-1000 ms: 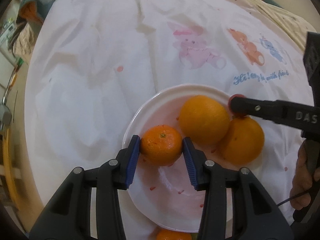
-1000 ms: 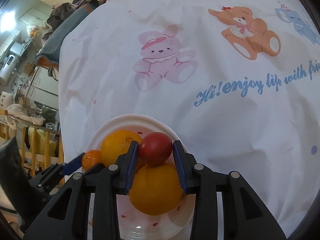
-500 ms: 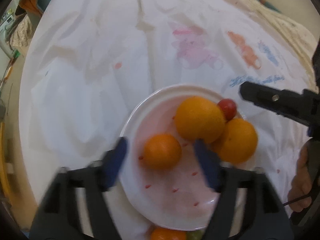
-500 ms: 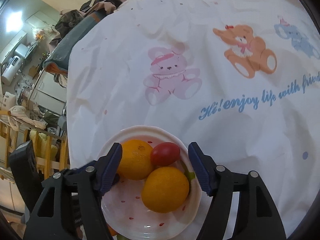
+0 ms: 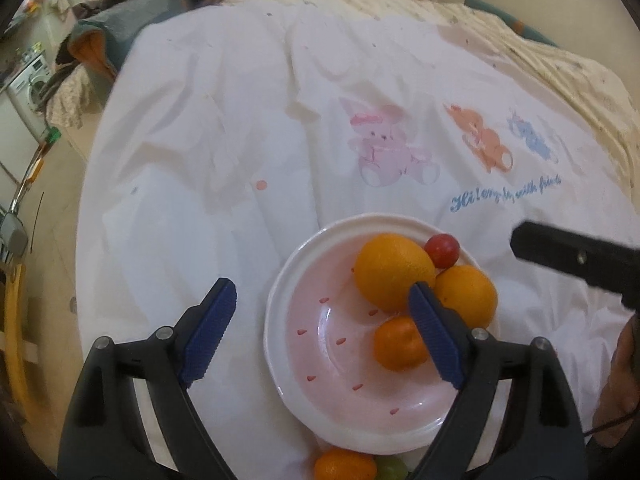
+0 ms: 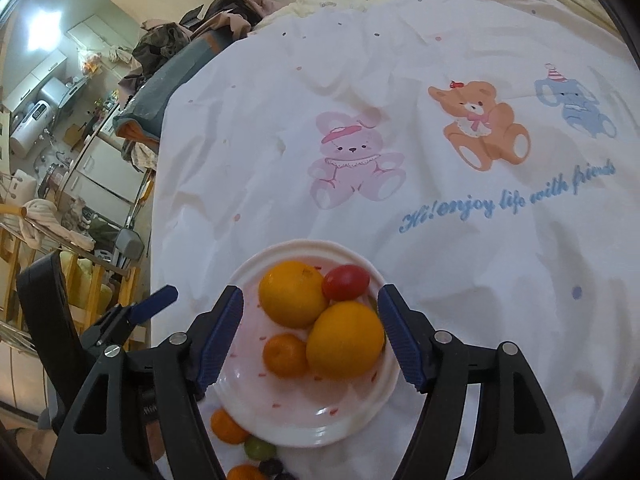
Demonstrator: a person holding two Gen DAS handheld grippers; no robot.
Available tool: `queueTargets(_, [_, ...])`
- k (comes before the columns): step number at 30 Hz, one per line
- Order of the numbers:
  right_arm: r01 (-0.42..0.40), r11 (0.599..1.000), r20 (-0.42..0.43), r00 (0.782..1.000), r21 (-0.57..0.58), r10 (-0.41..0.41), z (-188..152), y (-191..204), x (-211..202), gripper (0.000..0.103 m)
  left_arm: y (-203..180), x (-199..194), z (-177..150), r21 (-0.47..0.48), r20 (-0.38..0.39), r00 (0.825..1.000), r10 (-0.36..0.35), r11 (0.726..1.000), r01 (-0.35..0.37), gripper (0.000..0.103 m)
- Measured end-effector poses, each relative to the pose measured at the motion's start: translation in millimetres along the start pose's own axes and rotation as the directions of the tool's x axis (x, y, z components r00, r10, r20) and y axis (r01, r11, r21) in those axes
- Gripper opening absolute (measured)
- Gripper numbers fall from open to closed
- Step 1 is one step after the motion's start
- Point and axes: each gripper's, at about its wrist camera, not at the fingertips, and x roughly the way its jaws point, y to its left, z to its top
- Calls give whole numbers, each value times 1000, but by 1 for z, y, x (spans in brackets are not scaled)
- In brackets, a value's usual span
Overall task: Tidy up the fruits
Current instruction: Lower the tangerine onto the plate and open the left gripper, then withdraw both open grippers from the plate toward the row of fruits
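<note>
Both the left gripper [image 5: 320, 330] and right gripper [image 6: 310, 334] hover with jaws spread and empty over the plate [image 6: 280, 420], so the next move is likely fetching the loose mandarin [image 6: 226, 426] beside it

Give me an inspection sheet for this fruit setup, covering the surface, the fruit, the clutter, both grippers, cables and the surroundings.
Surface: white cartoon-print bedsheet, wrinkled.
Job's things: white round plate with red flecks holds two large oranges, a small mandarin and a red cherry tomato.
Clutter: loose mandarin, green grape, a dark berry and another orange fruit lie off the plate at its near rim.
Grippers: left gripper open, empty; right gripper open, empty.
Cables: thin dark cord by the person's hand.
Surroundings: piled clothes, kitchen appliances.
</note>
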Motion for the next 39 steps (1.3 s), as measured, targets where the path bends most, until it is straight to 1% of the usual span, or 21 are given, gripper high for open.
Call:
queueTargets(6, [-2,1000,40,999,-29,3,-11,13,-22,73,14,-35,-5,-54,67,998,8,999,-4,86])
queueTargets(9, [3,999,49,999,-47,-1,-21,18,-31,73,18,-49,-6,-57,65,998,3,998,1,85])
queueTargets(13, [7,998,56,998,-59,-4,-33,22,-42,73,19,-70,-16,-55,85,996,-12,998,17,85])
queueTargets(19, [9,998,67,998,-59,-5,-55,24,-60,73,14,-92,-33,-61,76,997,-21,998,26,85])
queueTargets(22, [2,998,72,997,-55,2,-65,24,-68,74,14,-103,-41,-82,77,996,-43,995,49,85])
queueTargets(26, [6,999,77,997,-49,-2,-77,23,-77,75,9,-113,-51,-59,83,996,-12,998,17,85])
queueTargets(28, [4,999,74,997,-40,-1,-84,22,-79,75,9,-117,-57,-75,74,997,-11,997,17,85])
queueTargets(30, [6,999,71,998,-34,-4,-90,21,-81,75,10,-118,-62,-92,56,998,-32,995,37,85])
queueTargets(35, [-1,1000,51,999,-10,2,-105,18,-82,75,6,-124,-73,-64,59,998,-18,998,22,85])
queueTargets(39, [3,1000,26,1000,5,-3,-114,15,-79,75,7,-121,-83,-66,33,999,-19,998,21,85])
